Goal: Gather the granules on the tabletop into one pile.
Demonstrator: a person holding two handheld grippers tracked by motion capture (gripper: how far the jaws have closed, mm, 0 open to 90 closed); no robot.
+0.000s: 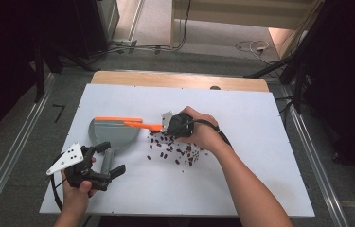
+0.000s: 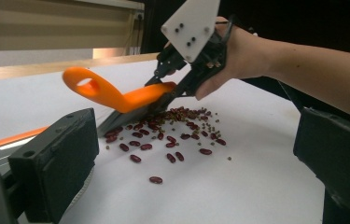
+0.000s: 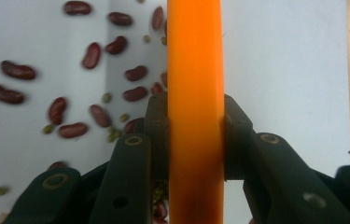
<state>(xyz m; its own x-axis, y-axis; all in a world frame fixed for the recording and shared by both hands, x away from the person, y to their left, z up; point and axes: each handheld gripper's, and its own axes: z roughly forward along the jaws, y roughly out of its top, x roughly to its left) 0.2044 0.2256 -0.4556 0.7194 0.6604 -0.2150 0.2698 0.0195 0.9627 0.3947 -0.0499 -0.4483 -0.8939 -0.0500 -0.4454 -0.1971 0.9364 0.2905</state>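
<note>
A heap of red beans (image 1: 175, 150) mixed with small green ones lies scattered mid-table. My right gripper (image 1: 168, 126) is shut on the orange handle (image 1: 143, 125) of a small brush, whose tip points left toward a grey dustpan (image 1: 113, 131) with an orange lip. In the right gripper view both pads pinch the orange handle (image 3: 195, 70) over the beans (image 3: 70, 116). The left gripper view shows the looped handle (image 2: 112, 93), dark bristles at the beans (image 2: 172, 135) and the right gripper (image 2: 175, 91). My left gripper (image 1: 110, 159) stands open beside the dustpan's handle, empty.
The white board (image 1: 260, 179) rests on a wooden table top whose far edge (image 1: 180, 79) shows behind it. Metal rails run along both sides. Cables lie on the floor beyond the table. The board's right half holds nothing.
</note>
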